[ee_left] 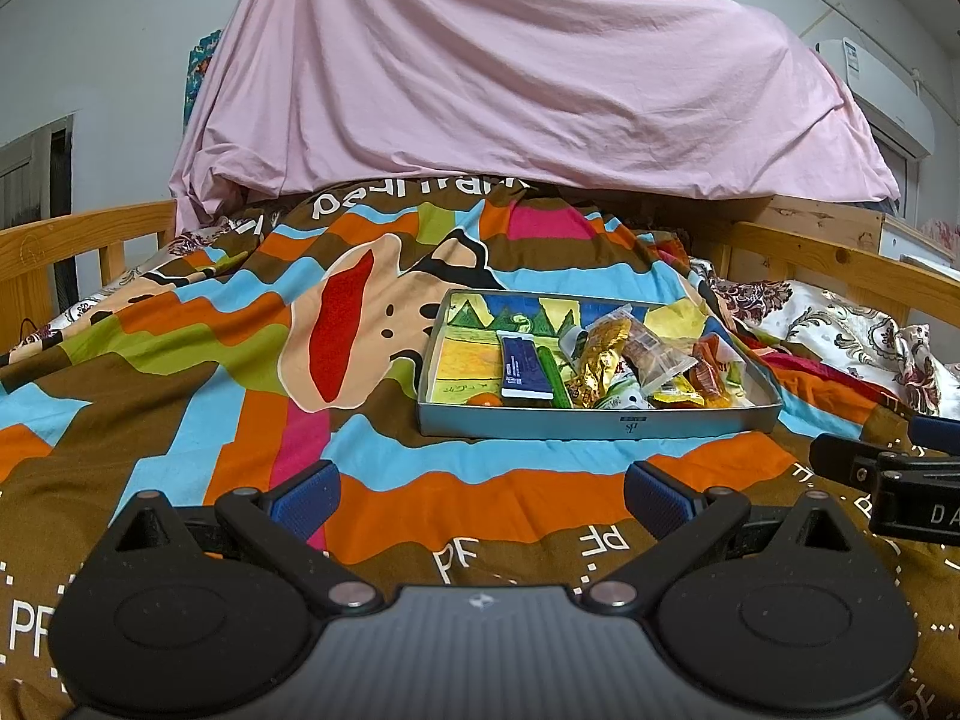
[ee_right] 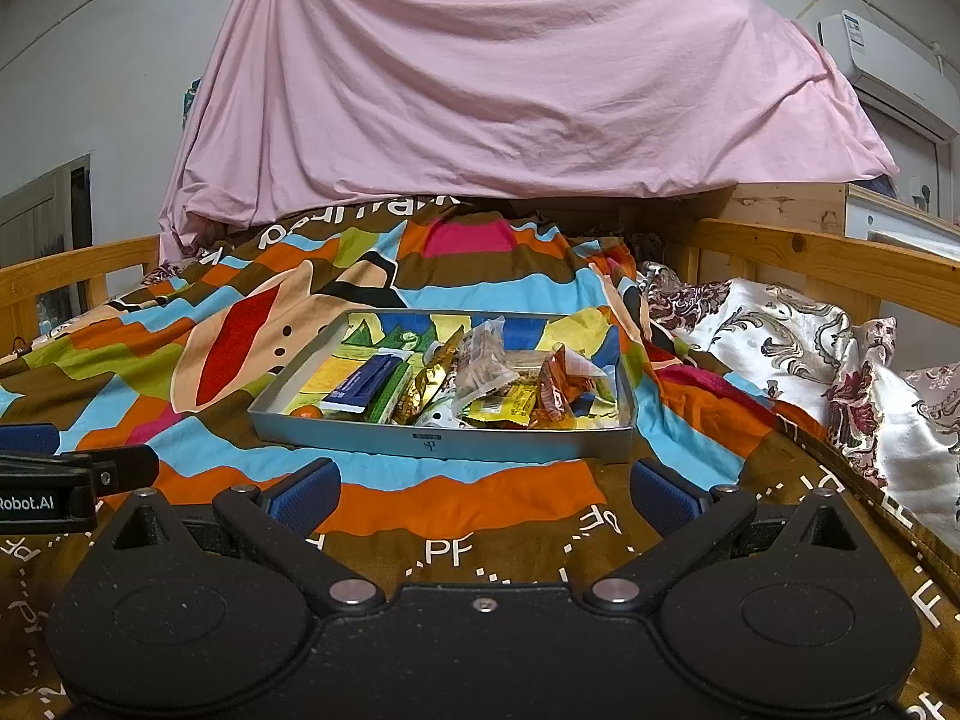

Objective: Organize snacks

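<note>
Bed cover: a patchwork-coloured blanket (ee_left: 198,372) printed with white letters, spread across the bed.
Behind it: a pink sheet (ee_left: 510,66) draped over a tall bulk.
Bed frame: wooden rails (ee_right: 828,264) along both sides.
Right edge: a floral white-and-maroon quilt (ee_right: 798,342), bunched beside the blanket.
Wall: an air conditioner (ee_right: 882,66), upper right.
Far left: a door (ee_right: 54,222).

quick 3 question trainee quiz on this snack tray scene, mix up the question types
1. True or false: the left gripper holds a snack.
2. The navy packet in the tray lies: A) far left of the pile B) far right C) outside the tray
3. Fill in: the tray sits on a striped ____.

Key: 1 false, both it and the right gripper are open and empty; 2 A; 3 blanket
</note>
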Tool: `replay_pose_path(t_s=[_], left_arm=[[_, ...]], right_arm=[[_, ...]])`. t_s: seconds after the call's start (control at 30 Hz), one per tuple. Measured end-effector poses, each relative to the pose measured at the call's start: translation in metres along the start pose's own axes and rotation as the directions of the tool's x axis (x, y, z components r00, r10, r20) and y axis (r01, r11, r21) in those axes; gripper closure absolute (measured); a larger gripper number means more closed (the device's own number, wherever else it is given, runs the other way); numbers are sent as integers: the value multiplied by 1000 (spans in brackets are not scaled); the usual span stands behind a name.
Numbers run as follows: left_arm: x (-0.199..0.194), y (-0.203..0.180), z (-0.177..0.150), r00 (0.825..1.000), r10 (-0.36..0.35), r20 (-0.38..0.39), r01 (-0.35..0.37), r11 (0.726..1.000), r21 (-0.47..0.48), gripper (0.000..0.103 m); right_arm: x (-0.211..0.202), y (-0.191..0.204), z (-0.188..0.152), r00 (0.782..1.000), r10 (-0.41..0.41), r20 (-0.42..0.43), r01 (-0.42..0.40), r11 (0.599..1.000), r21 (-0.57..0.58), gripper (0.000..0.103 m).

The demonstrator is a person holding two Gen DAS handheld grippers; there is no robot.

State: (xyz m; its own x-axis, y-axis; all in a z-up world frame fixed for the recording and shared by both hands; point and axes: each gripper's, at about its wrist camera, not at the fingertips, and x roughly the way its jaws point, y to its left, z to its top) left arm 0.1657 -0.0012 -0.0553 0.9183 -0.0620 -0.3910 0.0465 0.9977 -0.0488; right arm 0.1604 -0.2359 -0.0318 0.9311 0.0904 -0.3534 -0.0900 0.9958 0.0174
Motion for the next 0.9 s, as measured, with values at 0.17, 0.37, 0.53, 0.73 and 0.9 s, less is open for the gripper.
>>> replay_pose_path(t_s=[0.17, 0.37, 0.53, 0.73, 0.9], left_arm=[[1, 0, -3, 1000, -2, -2, 2, 1000, 1, 0], [1, 0, -3, 1000, -1, -3, 1, 1000, 1, 0], [1, 1, -4, 1000, -2, -3, 2, 1000, 1, 0], [0, 0, -4, 1000, -1, -3, 1, 1000, 1, 0], [1, 1, -5, 1000, 3, -10, -3, 1000, 2, 0]], right_arm=[[0, 1, -5, 1000, -3, 2, 3, 1000, 2, 1], [0, 1, -6, 1000, -5, 3, 5, 1000, 2, 1], [-1, 0, -5, 1000, -4, 2, 4, 1000, 2, 1], [-1, 0, -5, 1000, -5, 1, 5, 1000, 3, 1], [0, 0, -5, 1000, -5, 1, 5, 1000, 3, 1]])
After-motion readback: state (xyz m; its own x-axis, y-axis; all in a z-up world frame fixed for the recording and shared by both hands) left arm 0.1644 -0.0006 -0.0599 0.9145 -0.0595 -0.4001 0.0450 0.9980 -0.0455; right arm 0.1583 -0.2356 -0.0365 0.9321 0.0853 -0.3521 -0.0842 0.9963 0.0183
